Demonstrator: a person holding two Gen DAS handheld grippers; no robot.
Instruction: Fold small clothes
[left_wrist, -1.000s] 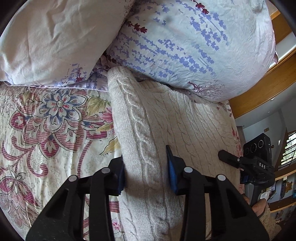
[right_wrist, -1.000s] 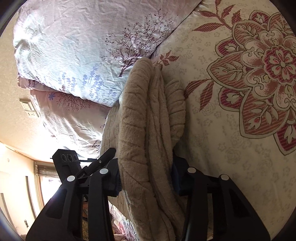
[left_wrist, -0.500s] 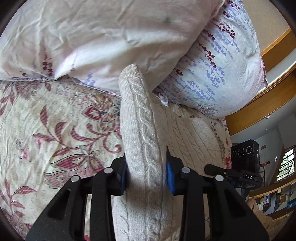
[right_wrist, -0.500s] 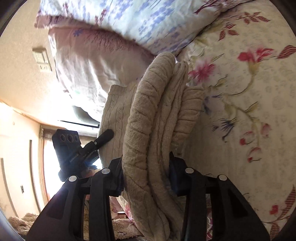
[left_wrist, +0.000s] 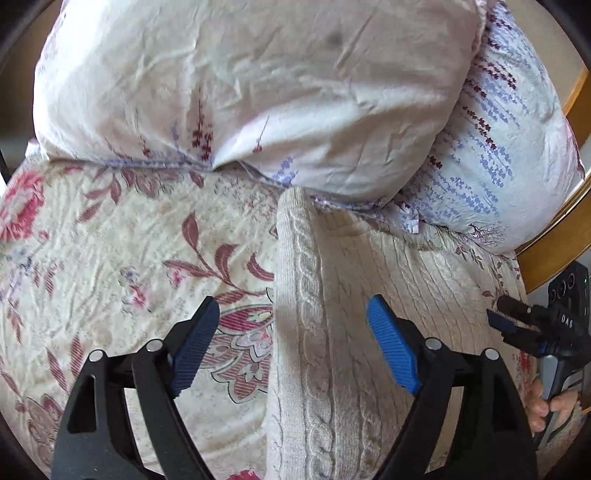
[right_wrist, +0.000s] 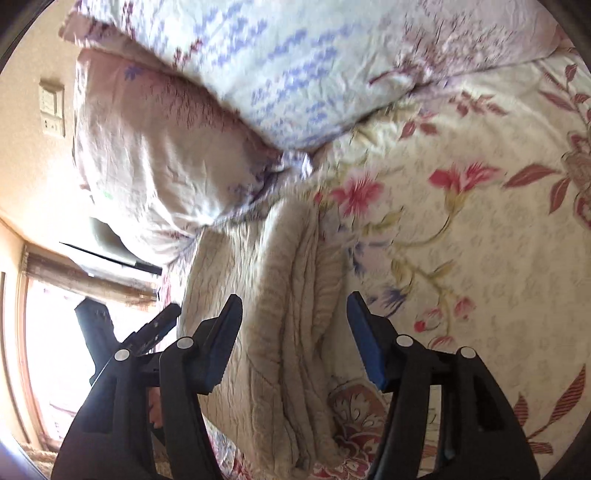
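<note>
The cream cable-knit sweater (left_wrist: 332, 332), folded into thick ridges, is laid on the floral quilted bedspread (left_wrist: 110, 258), abutting the crinkled floral pillows (left_wrist: 240, 92). Left gripper (left_wrist: 291, 350) and right gripper (right_wrist: 295, 339) are spread, released, straddling its edges.

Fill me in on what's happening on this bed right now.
A person with a handheld gripper in each hand is folding a cream cable-knit sweater on a floral bedspread, just below two pillows. The sweater lies folded on the bed. The left gripper and right gripper are both open, straddling opposite folded edges without clamping them.
</note>
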